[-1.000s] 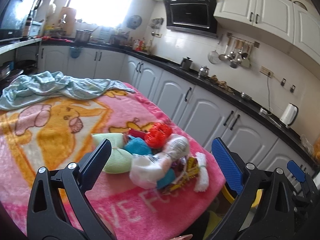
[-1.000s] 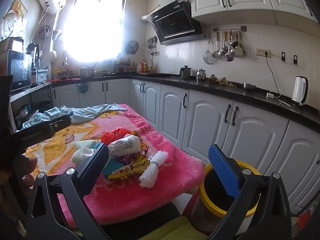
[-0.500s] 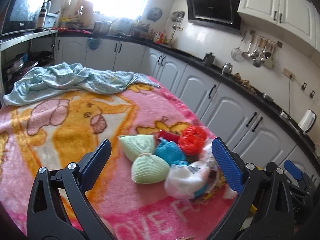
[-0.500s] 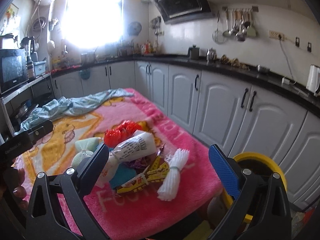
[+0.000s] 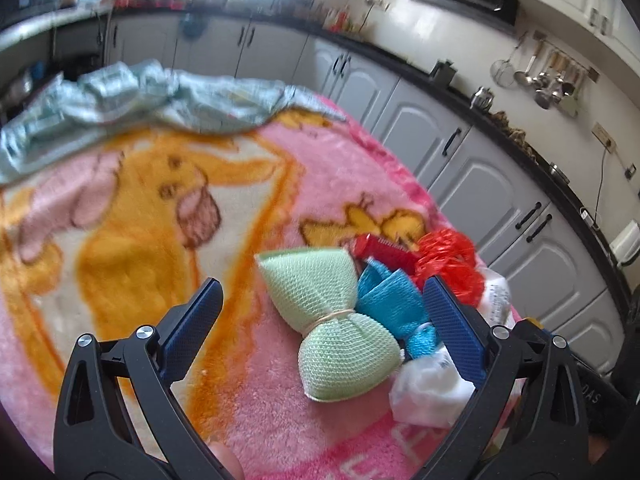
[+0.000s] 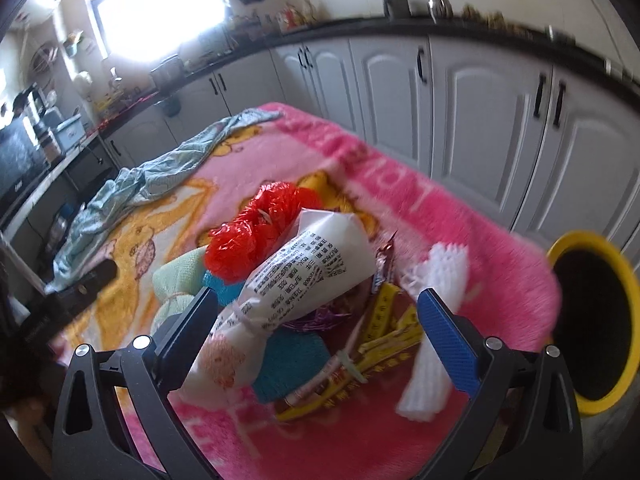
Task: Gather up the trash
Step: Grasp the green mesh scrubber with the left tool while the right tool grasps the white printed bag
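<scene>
1. We hold the left hand-held gripper (image 5: 322, 322) with its jaws wide apart and gripping nothing; it hangs over the pink blanket (image 5: 328, 184) on the bench.
2. Between its fingers sits the green mesh bundle (image 5: 332, 320), tied at the middle; just to its right the blue mesh bundle (image 5: 390, 304) touches the right finger's inner side.
3. Beyond the right finger we see the red plastic bag (image 5: 448, 258) and a red packet (image 5: 378, 246); the white bag (image 5: 430, 390) lies below that finger.
4. We hold the right hand-held gripper (image 6: 318, 322) equally spread and empty over the same trash pile.
5. Between its fingers lies the white printed bag (image 6: 304, 276) over yellow wrappers (image 6: 384, 336); the white foam net (image 6: 436, 320) lies by the right finger.
6. Right of that gripper, off the blanket edge, stands the yellow bin (image 6: 620, 376), apart from the pile.
7. Far ahead of both grippers a light-blue cloth (image 5: 132, 96) lies crumpled on the blanket.
</scene>
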